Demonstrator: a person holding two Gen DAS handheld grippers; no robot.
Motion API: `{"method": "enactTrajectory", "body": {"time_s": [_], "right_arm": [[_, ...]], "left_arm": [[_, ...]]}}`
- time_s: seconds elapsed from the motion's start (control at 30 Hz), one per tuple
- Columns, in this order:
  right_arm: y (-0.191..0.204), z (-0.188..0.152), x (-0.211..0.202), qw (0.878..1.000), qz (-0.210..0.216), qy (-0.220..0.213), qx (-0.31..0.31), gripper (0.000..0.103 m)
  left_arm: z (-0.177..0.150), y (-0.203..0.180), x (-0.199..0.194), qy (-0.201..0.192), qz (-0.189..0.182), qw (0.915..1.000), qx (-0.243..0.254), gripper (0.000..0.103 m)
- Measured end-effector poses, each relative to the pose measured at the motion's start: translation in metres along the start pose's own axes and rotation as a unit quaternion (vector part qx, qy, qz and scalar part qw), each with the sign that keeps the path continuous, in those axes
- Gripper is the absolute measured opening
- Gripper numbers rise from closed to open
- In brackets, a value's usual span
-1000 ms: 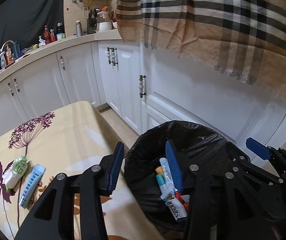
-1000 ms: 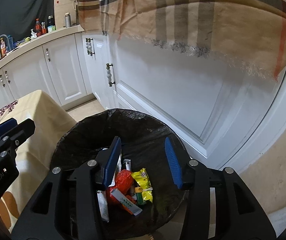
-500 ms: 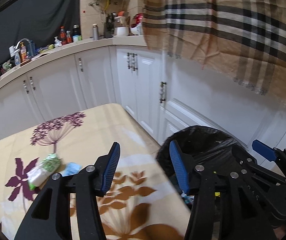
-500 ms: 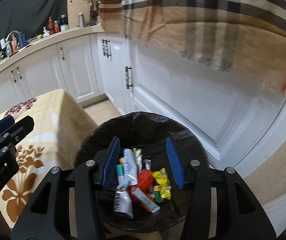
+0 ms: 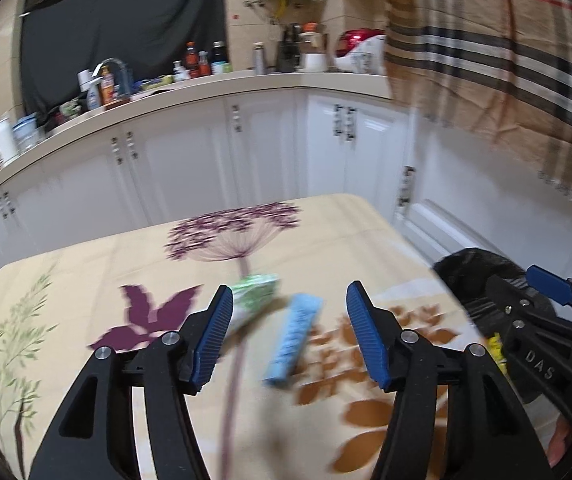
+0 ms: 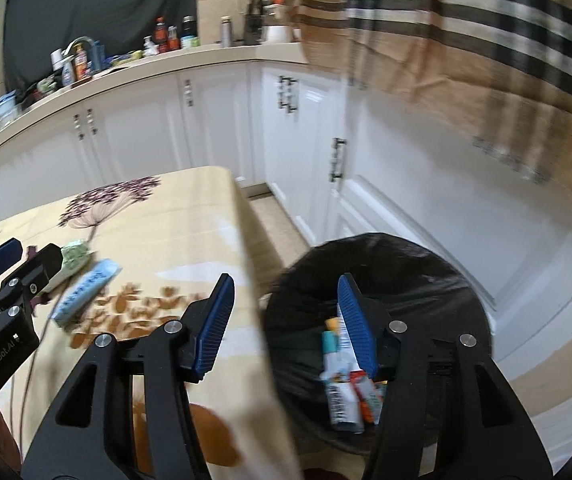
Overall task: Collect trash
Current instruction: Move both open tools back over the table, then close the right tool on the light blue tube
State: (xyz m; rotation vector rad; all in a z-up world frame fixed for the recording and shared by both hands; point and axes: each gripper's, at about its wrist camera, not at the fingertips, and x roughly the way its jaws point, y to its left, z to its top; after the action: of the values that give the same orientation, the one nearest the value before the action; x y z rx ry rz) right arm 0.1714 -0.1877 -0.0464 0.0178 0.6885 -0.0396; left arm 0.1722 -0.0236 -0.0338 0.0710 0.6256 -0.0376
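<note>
Trash lies on the flower-patterned bench (image 5: 85, 264): a green-and-white packet (image 5: 254, 293) and a blue wrapper (image 5: 294, 336), side by side at the centre of the left wrist view. The left hand-held gripper (image 5: 286, 336) hangs over them, its jaws just widened, nothing between them. The right hand-held gripper (image 6: 283, 326), also just widened and empty, straddles the bench edge and the black-lined bin (image 6: 426, 264), lower right, holding more wrappers (image 6: 344, 384).
</note>
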Motion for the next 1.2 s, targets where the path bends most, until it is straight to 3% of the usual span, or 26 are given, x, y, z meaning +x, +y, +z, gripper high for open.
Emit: {"method": "enactTrajectory", "body": {"time_s": [0.47,0.73,0.97,1.03,1.2], "right_arm": [[0.095,0.000,0.019,0.996,0.065,0.037,-0.051,0.052],[0.137,0.000,0.037,0.992,0.080,0.069,-0.070,0.054],[0.143,-0.002,0.048,0.990,0.075,0.095,-0.072,0.057],[0.140,-0.002,0.048,0.990,0.075,0.098,-0.071,0.053],[0.132,-0.001,0.049,0.989,0.075,0.099,-0.076,0.023]], "left_arm": [[-0.027,0.098,-0.005,0.018,0.076,0.9961,-0.040,0.061],[-0.033,0.133,-0.007,0.023,0.093,0.9935,-0.060,0.063],[-0.034,0.143,-0.005,0.027,0.090,0.9931,-0.071,0.065],[-0.034,0.142,-0.004,0.028,0.086,0.9935,-0.070,0.065],[-0.032,0.135,-0.001,0.030,0.075,0.9947,-0.063,0.065]]}}
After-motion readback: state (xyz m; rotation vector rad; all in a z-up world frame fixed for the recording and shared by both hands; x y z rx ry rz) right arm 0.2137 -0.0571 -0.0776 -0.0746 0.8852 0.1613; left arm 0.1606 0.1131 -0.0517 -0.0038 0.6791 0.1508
